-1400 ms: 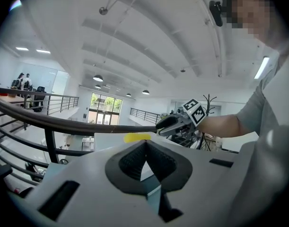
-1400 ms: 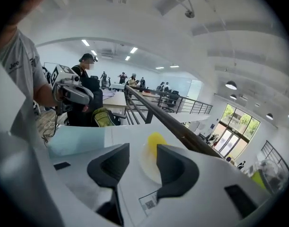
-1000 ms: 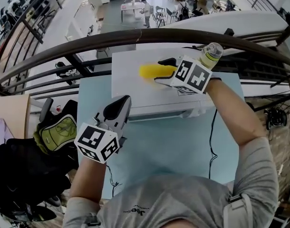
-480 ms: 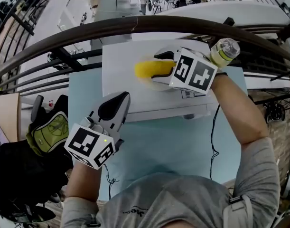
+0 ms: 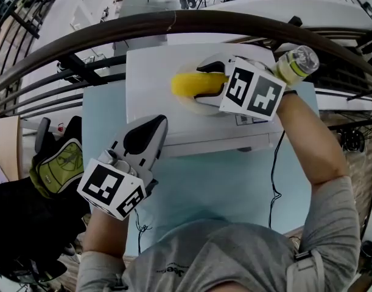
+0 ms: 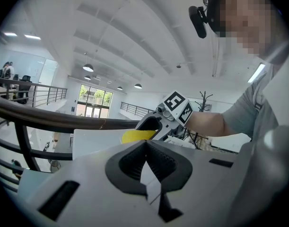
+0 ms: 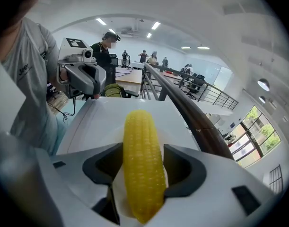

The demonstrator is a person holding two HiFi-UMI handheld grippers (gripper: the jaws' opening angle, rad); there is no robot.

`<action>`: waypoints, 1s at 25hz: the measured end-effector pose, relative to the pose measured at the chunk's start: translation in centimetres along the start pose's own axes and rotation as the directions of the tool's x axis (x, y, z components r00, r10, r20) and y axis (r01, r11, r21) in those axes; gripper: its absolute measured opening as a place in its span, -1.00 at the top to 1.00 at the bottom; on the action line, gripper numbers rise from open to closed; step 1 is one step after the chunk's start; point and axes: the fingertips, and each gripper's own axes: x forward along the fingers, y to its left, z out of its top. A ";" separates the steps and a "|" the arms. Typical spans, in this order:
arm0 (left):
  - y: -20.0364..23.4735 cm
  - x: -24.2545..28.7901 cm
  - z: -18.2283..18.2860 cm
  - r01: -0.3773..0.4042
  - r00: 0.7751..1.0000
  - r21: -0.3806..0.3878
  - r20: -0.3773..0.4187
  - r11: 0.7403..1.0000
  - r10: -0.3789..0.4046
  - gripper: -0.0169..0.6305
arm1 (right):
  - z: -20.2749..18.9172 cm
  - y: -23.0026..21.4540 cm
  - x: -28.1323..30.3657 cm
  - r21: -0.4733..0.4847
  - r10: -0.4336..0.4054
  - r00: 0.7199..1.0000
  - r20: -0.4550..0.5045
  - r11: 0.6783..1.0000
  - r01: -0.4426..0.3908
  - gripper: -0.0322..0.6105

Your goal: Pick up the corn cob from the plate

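The yellow corn cob point(image 5: 195, 84) point(image 7: 143, 164) lies on a white plate point(image 5: 201, 107) on the white platform. My right gripper point(image 5: 211, 83) point(image 7: 143, 162) points steeply down over it. Its jaws stand wide on either side of the cob, close along its flanks, and the cob still rests on the plate. My left gripper point(image 5: 150, 129) point(image 6: 145, 162) hovers at the platform's near edge, shut with nothing in it. The left gripper view shows the cob point(image 6: 137, 135) and the right gripper point(image 6: 156, 126) from the side.
The white platform point(image 5: 149, 78) sits on a light blue table point(image 5: 234, 181). A plastic bottle point(image 5: 295, 62) stands right of my right hand. A dark curved railing point(image 5: 112, 35) runs behind. A black and green backpack point(image 5: 58, 169) lies left, and a cable point(image 5: 274, 163) hangs on the right.
My right gripper has sunk lower around the corn cob. My left gripper has drifted a little down and to the left, still shut.
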 end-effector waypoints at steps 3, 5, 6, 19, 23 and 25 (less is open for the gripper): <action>0.0 0.2 -0.2 0.000 1.000 -0.004 -0.001 1.000 0.000 0.92 | -0.1 0.0 0.1 -0.007 -0.004 1.000 0.003 1.000 0.004 0.05; 0.1 0.3 -0.2 0.000 1.000 -0.006 0.001 1.000 0.000 0.92 | -0.1 0.0 0.0 -0.011 -0.004 1.000 0.006 1.000 0.005 0.06; 0.2 0.3 -0.2 0.001 1.000 -0.007 0.002 1.000 -0.001 0.92 | 0.0 0.0 0.0 -0.013 -0.004 1.000 0.007 1.000 0.004 0.06; 0.5 0.0 -0.2 -0.017 1.000 -0.006 0.013 1.000 0.017 0.92 | -0.1 0.2 0.0 -0.043 -0.017 1.000 -0.005 0.999 0.017 0.09; 0.2 -0.6 0.2 -0.017 1.000 -0.007 0.021 1.000 0.017 0.92 | 0.2 0.0 -0.6 -0.022 -0.029 1.000 0.009 0.999 0.029 0.09; 0.0 -1.0 0.4 -0.014 1.000 -0.009 0.024 1.000 0.014 0.92 | 0.7 -0.3 -1.3 -0.016 -0.045 0.999 0.013 0.999 0.045 0.09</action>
